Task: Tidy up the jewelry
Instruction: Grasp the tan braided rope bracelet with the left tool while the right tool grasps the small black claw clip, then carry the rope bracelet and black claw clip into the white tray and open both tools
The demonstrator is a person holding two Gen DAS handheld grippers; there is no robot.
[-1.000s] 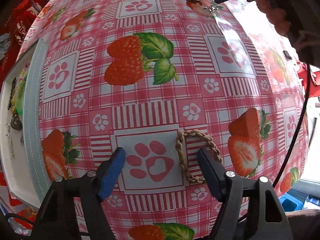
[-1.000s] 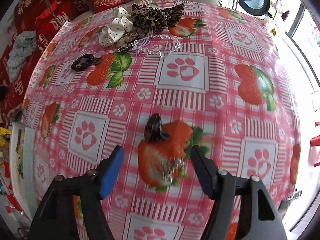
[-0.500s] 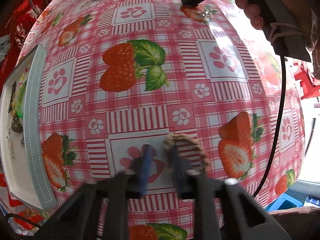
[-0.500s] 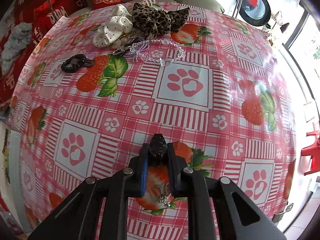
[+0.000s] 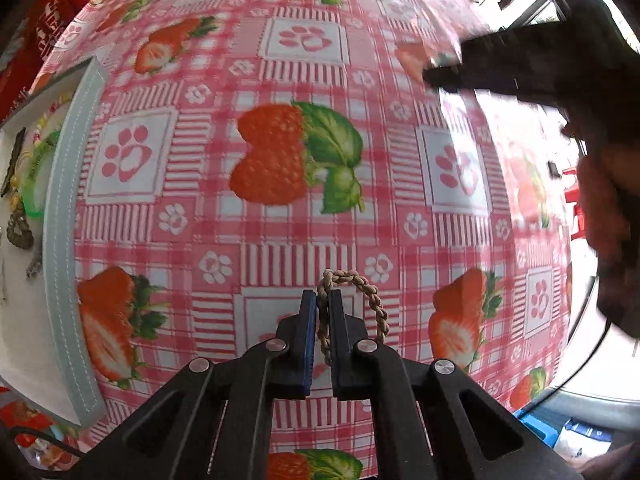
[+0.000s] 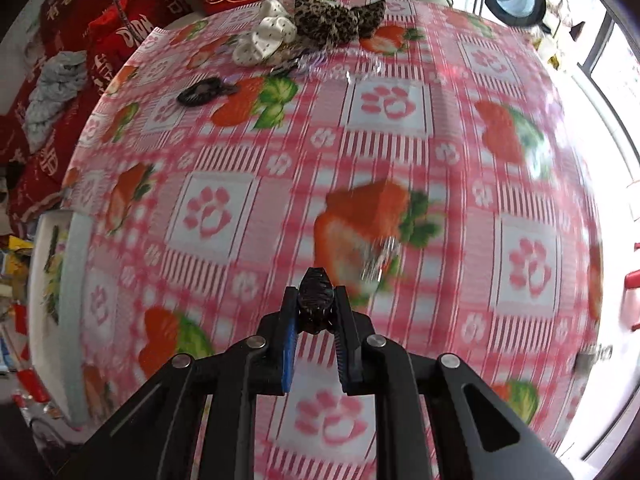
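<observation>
My left gripper (image 5: 322, 300) is shut on one side of a braided tan rope bracelet (image 5: 366, 294), whose loop hangs out to the right just above the strawberry tablecloth. My right gripper (image 6: 316, 300) is shut on a small dark hair claw clip (image 6: 316, 300) and holds it lifted above the table; this gripper also shows blurred at the upper right of the left wrist view (image 5: 512, 68). A small silver trinket (image 6: 378, 258) lies blurred on a strawberry print beyond the clip. A grey-rimmed white jewelry tray (image 5: 64, 240) with several pieces sits at the table's left edge.
At the far end lie a leopard scrunchie (image 6: 324, 20), a white dotted scrunchie (image 6: 264, 38), a clear bead strand (image 6: 352, 64) and a black hair tie (image 6: 200, 92). Red cushions (image 6: 120, 28) sit beyond the table. The tray also shows at the left in the right wrist view (image 6: 76, 280).
Both grippers closed from open: the left onto the rope bracelet, the right onto the hair clip. Both have since lifted their items off the cloth, and the right is moving.
</observation>
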